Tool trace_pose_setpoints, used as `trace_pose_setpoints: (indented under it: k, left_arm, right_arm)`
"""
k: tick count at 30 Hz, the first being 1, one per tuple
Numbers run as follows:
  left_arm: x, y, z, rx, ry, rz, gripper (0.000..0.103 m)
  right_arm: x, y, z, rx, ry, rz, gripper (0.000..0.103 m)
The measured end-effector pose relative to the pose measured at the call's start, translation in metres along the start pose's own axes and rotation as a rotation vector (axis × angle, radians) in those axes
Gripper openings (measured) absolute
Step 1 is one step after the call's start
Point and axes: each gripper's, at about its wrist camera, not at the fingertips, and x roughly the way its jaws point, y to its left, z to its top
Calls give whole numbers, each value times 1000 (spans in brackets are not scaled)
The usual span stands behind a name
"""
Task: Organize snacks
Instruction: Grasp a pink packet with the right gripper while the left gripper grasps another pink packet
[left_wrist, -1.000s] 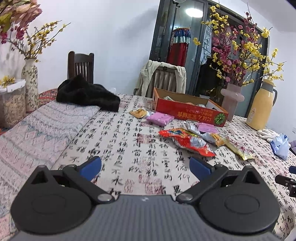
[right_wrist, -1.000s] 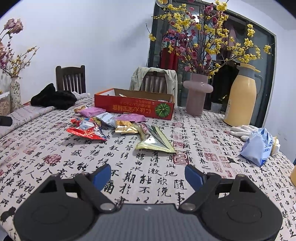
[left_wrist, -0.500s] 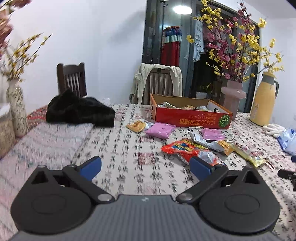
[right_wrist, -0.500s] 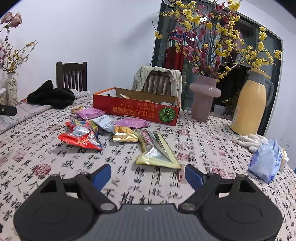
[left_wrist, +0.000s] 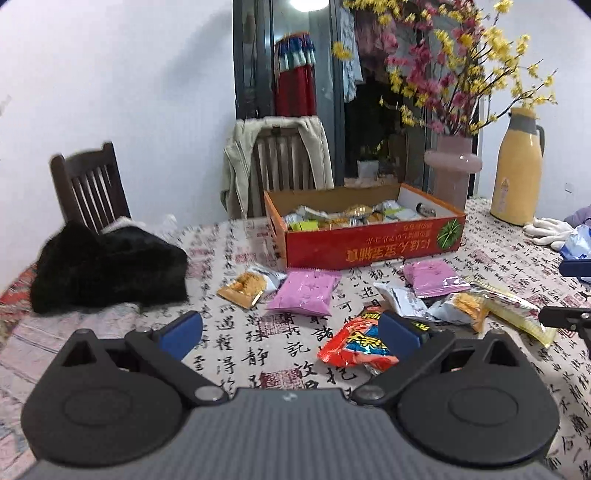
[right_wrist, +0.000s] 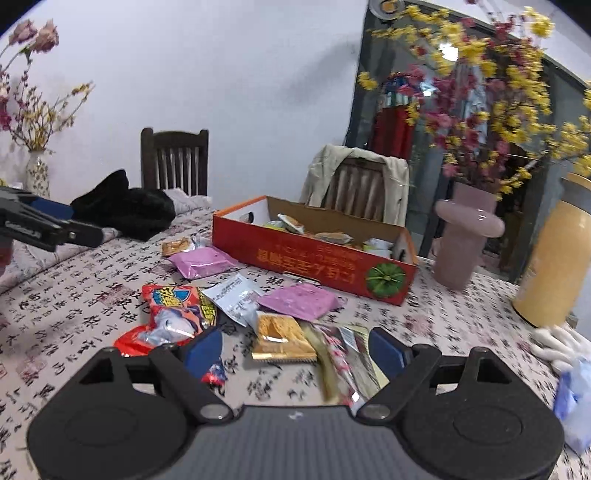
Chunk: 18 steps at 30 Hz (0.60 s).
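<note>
Left wrist view: my left gripper (left_wrist: 290, 326) hangs with its jaws spread wide and empty above the calligraphy-print tablecloth (left_wrist: 236, 332), lined up toward the crinkly red foil snack packet (left_wrist: 356, 343). The red cardboard box (left_wrist: 369, 245) behind already holds snacks.

Right wrist view: my right gripper (right_wrist: 295, 349) is spread and empty too, straddling the golden-orange snack sachet (right_wrist: 280, 338), likely my next pick.

The table (left_wrist: 236, 332) was covered with a cloth printed with black characters. On it lay a red box (left_wrist: 369, 243) with snacks inside, loose snack packets (right_wrist: 236, 295) in front of the box, a black garment (left_wrist: 107, 269), a pink vase (right_wrist: 465, 243), a yellow thermos (left_wrist: 517, 177) and white gloves (left_wrist: 545, 230).
</note>
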Motion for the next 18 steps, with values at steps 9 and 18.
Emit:
trace_pose_setpoints:
  k: [9,18]
  left_arm:
    - [94,-8,23,130,60,-62,87]
    - [181,3,33,31,204,-125,88]
  right_arm:
    - [83,-7,29,85,74,47,80]
    - [173,-23,35,260,201,-10,81]
